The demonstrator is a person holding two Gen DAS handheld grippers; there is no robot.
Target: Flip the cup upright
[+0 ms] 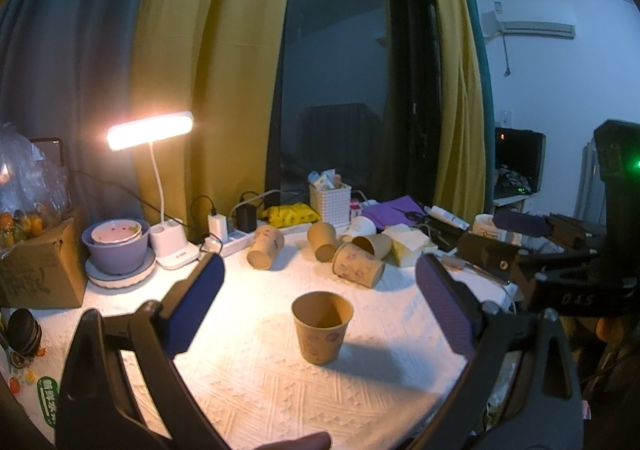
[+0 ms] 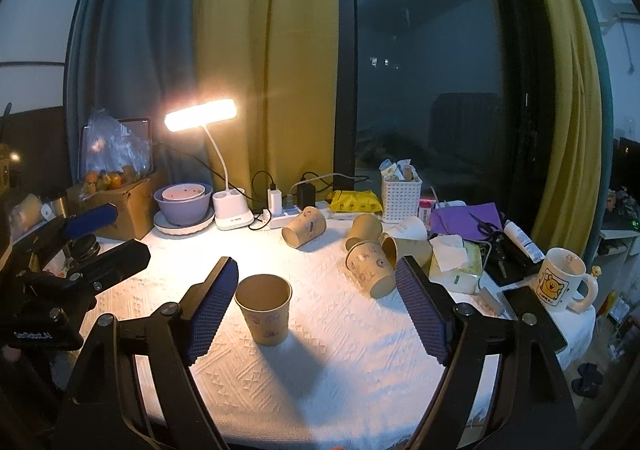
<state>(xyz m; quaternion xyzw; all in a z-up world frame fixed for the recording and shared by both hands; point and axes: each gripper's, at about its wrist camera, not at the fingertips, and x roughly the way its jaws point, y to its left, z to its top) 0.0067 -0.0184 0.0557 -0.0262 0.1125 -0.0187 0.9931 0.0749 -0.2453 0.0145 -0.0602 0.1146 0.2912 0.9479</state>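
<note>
The cup (image 1: pixel 322 327) is standing upright on the surface (image 1: pixel 256 378), between the spread fingers of the left hand-held gripper (image 1: pixel 320 302). The right hand-held gripper (image 2: pixel 316 308) is being held released beside it; both grippers' bases are being cropped off.

A tan paper cup (image 1: pixel 322 327) (image 2: pixel 265 308) with faint flower prints stands upright, mouth open upward. It sits on the white tablecloth (image 1: pixel 248 378) (image 2: pixel 340 362), nearer than the tipped cups (image 1: pixel 358 270) (image 2: pixel 370 268).

My left gripper (image 1: pixel 320 290) hovers with its 2 padded fingers spread wide, gripping nothing. My right gripper (image 2: pixel 316 306) hangs the same way, its 2 fingers far apart and empty. Both tilt forward and downward, side by side.
</note>
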